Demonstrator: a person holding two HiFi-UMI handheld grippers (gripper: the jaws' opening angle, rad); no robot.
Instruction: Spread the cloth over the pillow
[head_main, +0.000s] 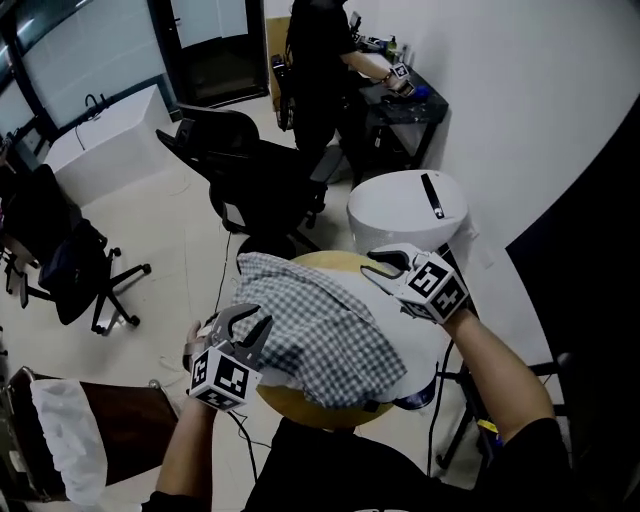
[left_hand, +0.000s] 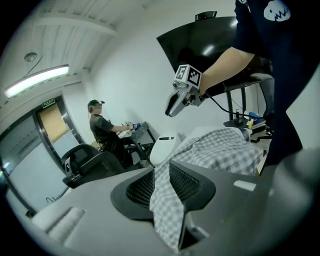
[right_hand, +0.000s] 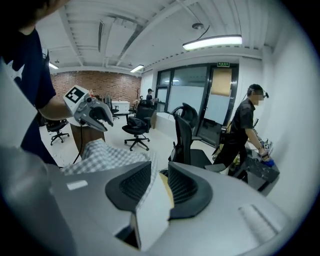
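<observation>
**Checked cloth on pillow, gripped at two edges by hand-held claws**

- Tabletop: round, tan, smooth-faced. Carries the pillow and the cloth.
- Pillow: white, soft, plump. Lying on the tabletop, bare on the side under the right hand and covered elsewhere.
- Checked cloth: thin woven fabric in small grey-and-white gingham squares, rumpled into folds. Draped over most of the pillow and strung between the two claws.
- Left forearm and right forearm: bare, reaching forward from the near edge, one at each side of the cloth, both angled downward.
- Left claw: grey shell with black ribbed pads. Clamped on a narrow twist of the cloth at its near-left edge.
- Right claw: same build. Closed on the cloth's far-right edge together with a white layer; whether that layer is the pillow cannot be told.
- Marker cubes: white, faced with black square-pattern codes, one on each claw.
- Green sign: above the door, lettering too small to read.
</observation>
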